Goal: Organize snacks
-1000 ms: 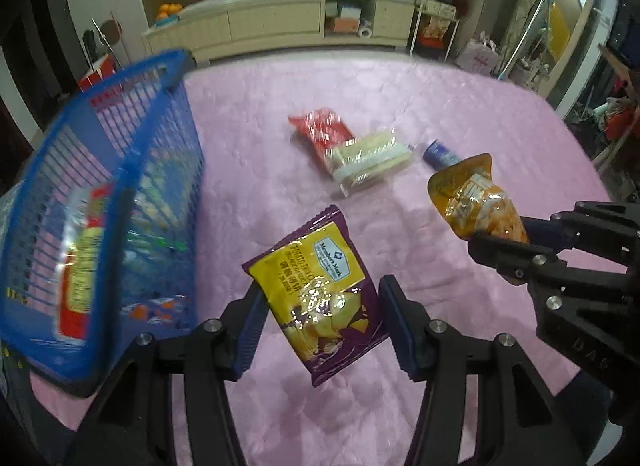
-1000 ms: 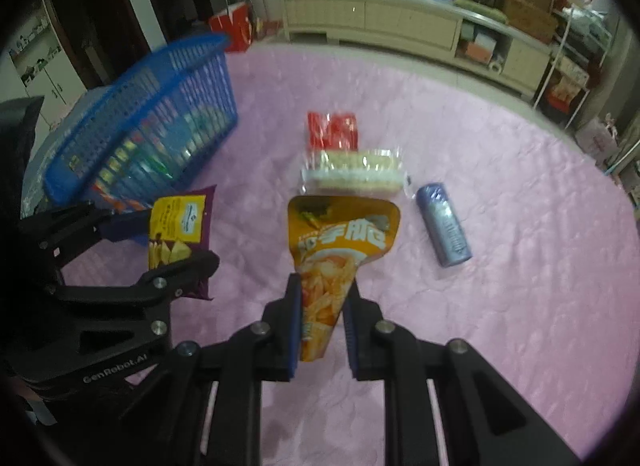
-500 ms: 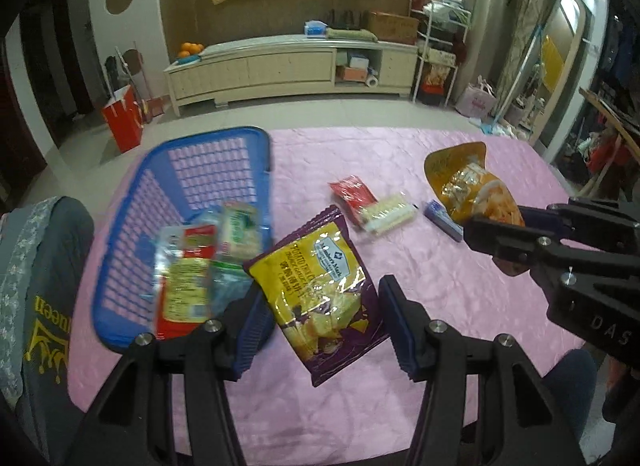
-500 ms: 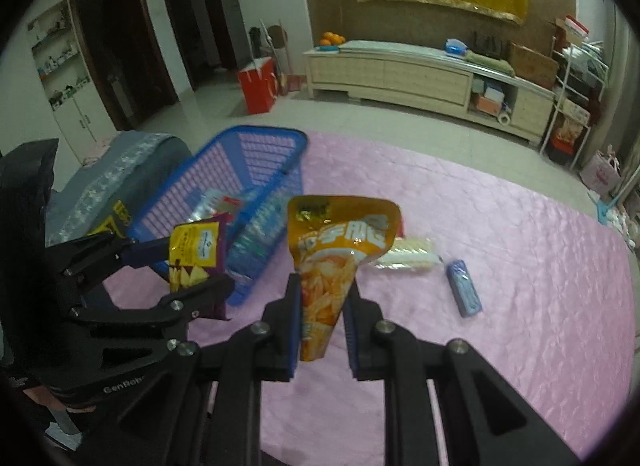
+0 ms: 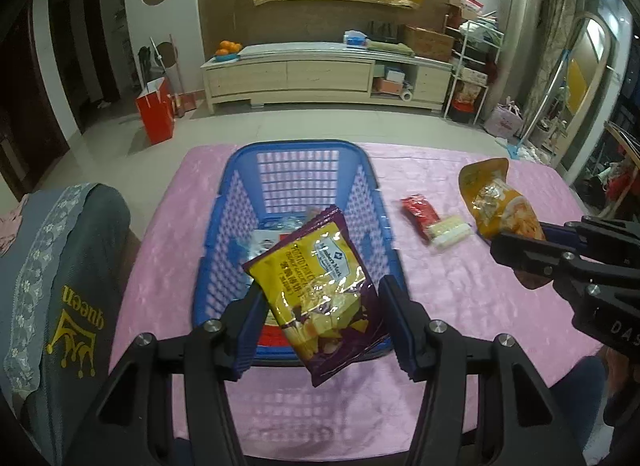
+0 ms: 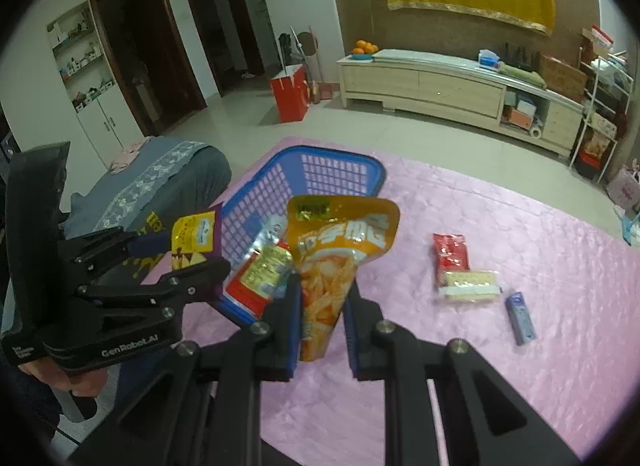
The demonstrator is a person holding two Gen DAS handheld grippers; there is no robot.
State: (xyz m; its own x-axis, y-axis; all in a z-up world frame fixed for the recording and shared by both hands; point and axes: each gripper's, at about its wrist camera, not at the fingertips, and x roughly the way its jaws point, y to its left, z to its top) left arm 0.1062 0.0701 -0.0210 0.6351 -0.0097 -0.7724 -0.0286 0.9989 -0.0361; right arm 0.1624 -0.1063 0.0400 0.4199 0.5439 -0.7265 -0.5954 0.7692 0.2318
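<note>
My left gripper is shut on a yellow-and-purple chip bag and holds it above the near end of the blue basket. My right gripper is shut on an orange snack pouch, held above the pink table to the right of the basket. The basket holds several packets. A red packet, a clear cracker pack and a small blue pack lie on the table. The right gripper and pouch show at the right of the left wrist view.
A grey chair back with lace and gold lettering stands at the table's left edge. The pink tablecloth stretches right of the snacks. A long cabinet and a red bag stand on the floor beyond.
Both grippers have risen and pulled back from the table with their bags. The left one has swung left, so the basket now lies straight under the chip bag.
</note>
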